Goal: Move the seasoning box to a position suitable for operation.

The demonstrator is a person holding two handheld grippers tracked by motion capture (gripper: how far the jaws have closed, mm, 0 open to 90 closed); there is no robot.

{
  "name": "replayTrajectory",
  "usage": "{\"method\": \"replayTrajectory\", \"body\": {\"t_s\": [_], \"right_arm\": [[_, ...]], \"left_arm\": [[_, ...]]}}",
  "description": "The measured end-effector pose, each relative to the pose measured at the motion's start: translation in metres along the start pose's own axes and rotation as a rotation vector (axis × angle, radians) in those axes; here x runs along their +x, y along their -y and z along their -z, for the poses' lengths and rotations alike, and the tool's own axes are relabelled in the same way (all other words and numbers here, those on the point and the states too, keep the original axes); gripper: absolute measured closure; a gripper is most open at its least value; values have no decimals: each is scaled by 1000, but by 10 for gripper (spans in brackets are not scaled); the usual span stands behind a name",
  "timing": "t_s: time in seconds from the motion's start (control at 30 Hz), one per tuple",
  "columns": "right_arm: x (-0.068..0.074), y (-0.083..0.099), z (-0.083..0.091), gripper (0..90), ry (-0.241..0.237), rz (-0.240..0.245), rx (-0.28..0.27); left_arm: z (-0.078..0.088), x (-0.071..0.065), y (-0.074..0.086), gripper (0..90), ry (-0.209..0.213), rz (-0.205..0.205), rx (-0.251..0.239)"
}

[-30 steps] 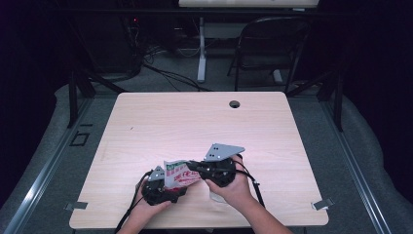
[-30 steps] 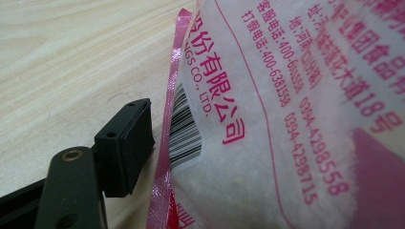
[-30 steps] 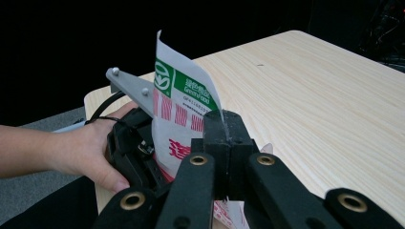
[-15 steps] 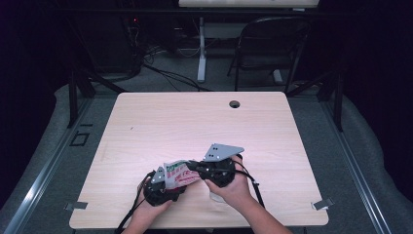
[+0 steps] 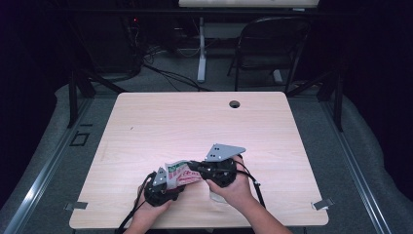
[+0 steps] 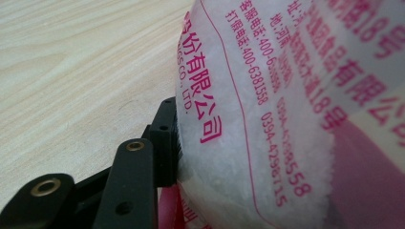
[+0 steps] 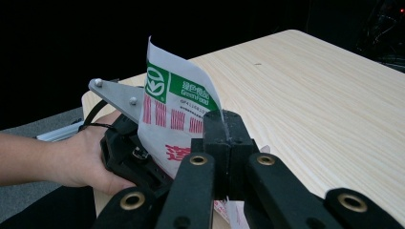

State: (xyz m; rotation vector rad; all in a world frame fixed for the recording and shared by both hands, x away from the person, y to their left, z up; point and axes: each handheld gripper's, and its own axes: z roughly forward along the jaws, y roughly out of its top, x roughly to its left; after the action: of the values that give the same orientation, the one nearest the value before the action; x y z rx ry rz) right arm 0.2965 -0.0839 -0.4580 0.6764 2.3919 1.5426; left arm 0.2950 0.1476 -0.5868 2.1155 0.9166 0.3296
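Observation:
A white plastic food bag with red and green print hangs between my two grippers near the table's front edge. My right gripper comes in from the right and is shut on the bag's upper edge, its jaws pinched together on the film. My left gripper holds the bag's other end from the left. Its jaws have just been closing, and one black pad presses into the bulging bag. The other jaw is hidden behind the bag.
The light wooden table has a round cable hole near its far edge. A dark folding chair and cables stand on the floor beyond. The person's hands rest at the front edge.
Both hands stay where they were. The bag between the grippers looks slightly more bunched toward the left gripper.

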Motion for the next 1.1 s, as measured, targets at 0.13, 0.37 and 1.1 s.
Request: {"method": "replayTrajectory", "body": {"t_s": [0.13,0.37,1.1], "right_arm": [[0,1,1,900,-1,-2,-2],[-3,4,4,900,4,-11,-2],[-5,8,7,900,3,-34,-17]], "left_arm": [[0,0,0,576,-5,-8,2],[0,-2,-2,583,-37,-36,0],[-8,8,-8,377,43,14,-31]]}}
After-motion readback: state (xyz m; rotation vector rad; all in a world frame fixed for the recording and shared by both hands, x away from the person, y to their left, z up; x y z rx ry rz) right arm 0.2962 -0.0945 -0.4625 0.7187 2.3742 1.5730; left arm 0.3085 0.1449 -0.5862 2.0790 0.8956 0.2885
